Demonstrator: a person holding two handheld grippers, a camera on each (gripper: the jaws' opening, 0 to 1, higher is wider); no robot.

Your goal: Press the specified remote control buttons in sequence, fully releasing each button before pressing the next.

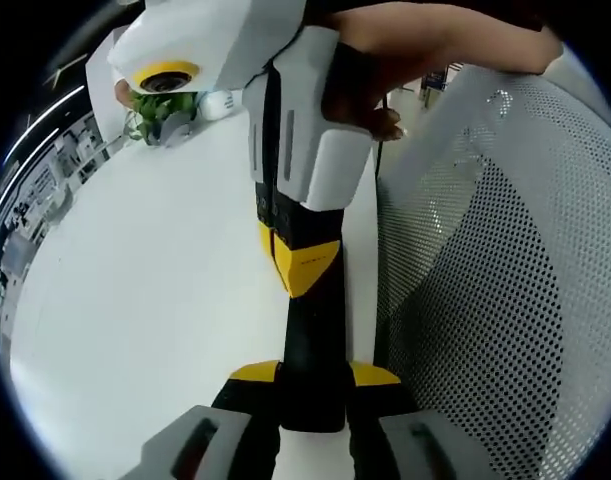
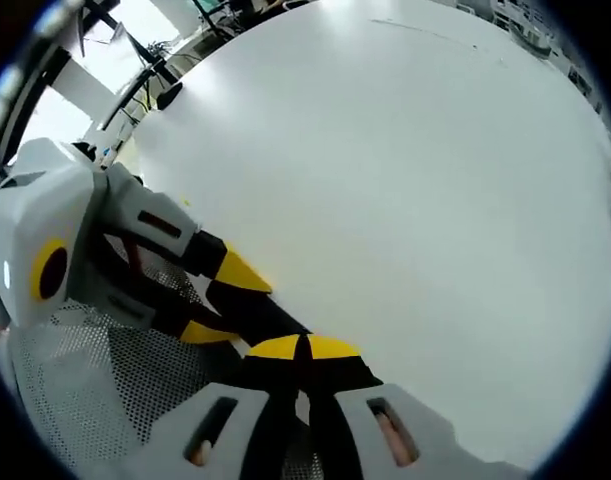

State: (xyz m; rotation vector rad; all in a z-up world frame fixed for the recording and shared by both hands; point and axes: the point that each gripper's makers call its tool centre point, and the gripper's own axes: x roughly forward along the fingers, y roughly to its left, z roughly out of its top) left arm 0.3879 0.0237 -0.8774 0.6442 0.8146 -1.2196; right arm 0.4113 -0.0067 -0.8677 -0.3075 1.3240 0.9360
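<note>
A black bar-like thing (image 1: pixel 313 340) runs between the two grippers; I cannot tell whether it is the remote. In the left gripper view my left gripper (image 1: pixel 315 373) has its yellow-tipped jaws closed against both sides of the bar's near end. The right gripper (image 1: pixel 305 265) comes down from above, held by a hand (image 1: pixel 385 60), with its yellow tips on the bar's far end. In the right gripper view my right gripper (image 2: pixel 305 346) has its tips pressed together with a thin dark seam between them. From there the bar (image 2: pixel 270 315) slants up-left into the left gripper (image 2: pixel 220 302).
A broad white table (image 1: pixel 165 280) (image 2: pixel 405 200) lies under both grippers. A grey mesh chair back (image 1: pixel 505 280) (image 2: pixel 75 390) stands close beside them. A green plant-like thing (image 1: pixel 165 108) and a small white ball (image 1: pixel 217 100) sit at the table's far edge.
</note>
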